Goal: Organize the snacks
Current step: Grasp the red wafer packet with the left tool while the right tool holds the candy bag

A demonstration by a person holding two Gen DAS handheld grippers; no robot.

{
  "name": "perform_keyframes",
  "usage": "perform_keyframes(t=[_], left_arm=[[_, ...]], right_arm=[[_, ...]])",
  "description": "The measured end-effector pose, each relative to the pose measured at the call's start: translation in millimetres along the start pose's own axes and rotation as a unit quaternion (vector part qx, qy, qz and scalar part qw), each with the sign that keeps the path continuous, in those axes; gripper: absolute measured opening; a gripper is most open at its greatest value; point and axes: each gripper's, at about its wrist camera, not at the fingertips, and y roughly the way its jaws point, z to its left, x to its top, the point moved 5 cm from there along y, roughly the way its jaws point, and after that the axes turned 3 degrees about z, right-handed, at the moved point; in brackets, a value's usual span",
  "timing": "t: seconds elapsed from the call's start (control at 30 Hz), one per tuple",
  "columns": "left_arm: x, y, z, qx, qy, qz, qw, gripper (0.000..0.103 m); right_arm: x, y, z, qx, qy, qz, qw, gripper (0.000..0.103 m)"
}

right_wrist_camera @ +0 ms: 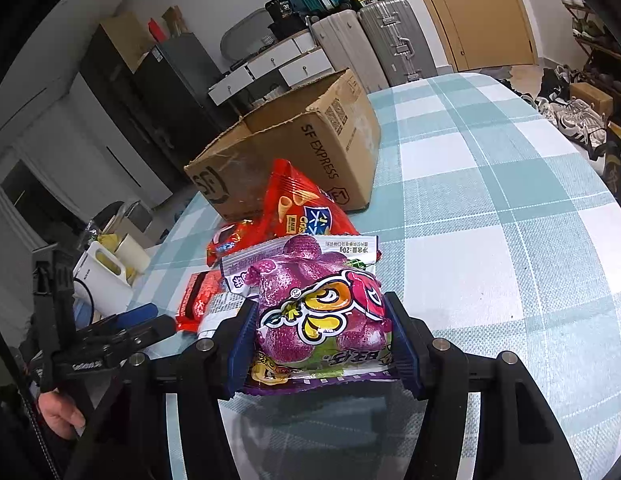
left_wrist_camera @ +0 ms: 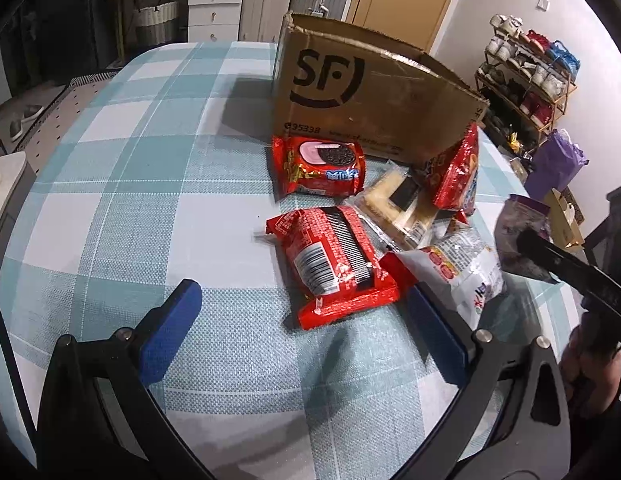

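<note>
The right gripper (right_wrist_camera: 322,340) has its blue pads pressed against both sides of a purple candy bag (right_wrist_camera: 316,312), and the bag hangs clear of the checked tablecloth (right_wrist_camera: 510,200), with its shadow below it. The bag is puffy and glossy, so the grip looks soft: if the pads bite mostly air, it could squirm out or tip forward on the way to the cardboard box (right_wrist_camera: 294,148). That box stands open-topped at the far side of the snack pile, and its near wall looks tall, so a low carry could catch the bag on the rim. A red chip bag (right_wrist_camera: 298,204) leans against the box front, right on the likely path; a brush could topple it. The left gripper (left_wrist_camera: 302,320) sits low over the cloth with its fingers spread wide and nothing between them, straddling the near end of a red cookie pack (left_wrist_camera: 334,264) lying label-side down. Its right pad is close to a white snack bag (left_wrist_camera: 466,276), so closing here might pinch both packs or drag the white one along. A second red cookie pack (left_wrist_camera: 320,168) rests face-up at the box's foot, beside a clear-wrapped cake slice (left_wrist_camera: 398,204).
</note>
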Motion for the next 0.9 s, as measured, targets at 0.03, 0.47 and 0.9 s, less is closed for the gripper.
perform_keyframes(t=[0.03,0.47,0.9], left_arm=[[0.6,1.8,-0.1,0.001,0.000,0.002,1.0000,0.102],[13.9,22.9,-10.7,0.010,0.007,0.014,0.9998,0.102],[18.5,34.3,-11.8,0.024,0.015,0.022,0.9993,0.092]], right_arm=[[-1.1,-1.2,0.5,0.001,0.000,0.000,1.000,0.060],[-11.2,-14.9,5.7,0.006,-0.011,-0.004,1.000,0.060],[-9.3,-25.6,0.9,0.000,-0.010,-0.013,1.000,0.060]])
